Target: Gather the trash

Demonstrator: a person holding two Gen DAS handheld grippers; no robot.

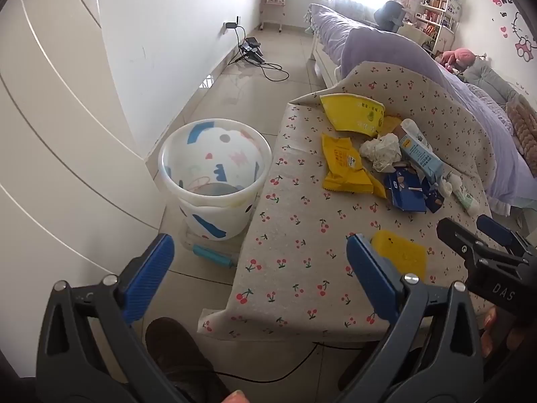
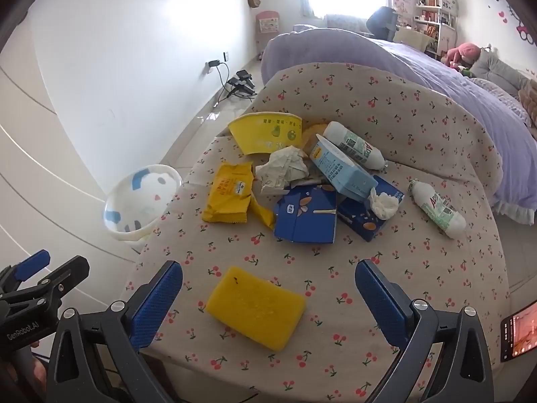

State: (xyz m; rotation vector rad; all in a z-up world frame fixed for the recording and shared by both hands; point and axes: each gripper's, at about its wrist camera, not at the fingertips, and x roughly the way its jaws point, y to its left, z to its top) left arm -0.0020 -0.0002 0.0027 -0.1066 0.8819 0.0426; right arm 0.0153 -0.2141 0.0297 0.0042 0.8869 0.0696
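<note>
Cherry-print cloth covers the bench (image 2: 335,268) in a tiled bedroom where litter waits to be gathered. Nearest the cameras, the left gripper (image 1: 260,268) hangs over the bench's left edge with its jaws spread wide and nothing between them; the right gripper (image 2: 268,299) hovers over the cloth, its jaws likewise spread wide, with a yellow sponge (image 2: 256,307) lying flat on the cloth between them, touched by neither pad. Just beyond the right jaws sits the trash heap: two flattened blue cartons (image 2: 307,216), a yellow wrapper (image 2: 228,198) to their left, a crumpled paper wad (image 2: 285,168) behind them, a pale blue milk carton (image 2: 342,171) tipped across the pile, and a small white tissue ball (image 2: 384,203) resting on the right-hand blue carton. Farther back lies a flattened yellow paper cup (image 2: 265,132), and two white bottles lie on their sides, one (image 2: 355,144) behind the milk carton, the other (image 2: 438,210) apart to the right of the jaws. Ahead of the left jaws, on the floor against the bench's edge, stands a white patterned bin (image 1: 214,174). Beyond the bench stretches a bed (image 2: 453,80) under a lilac cover, with shelves (image 2: 434,16) by the bright window.
</note>
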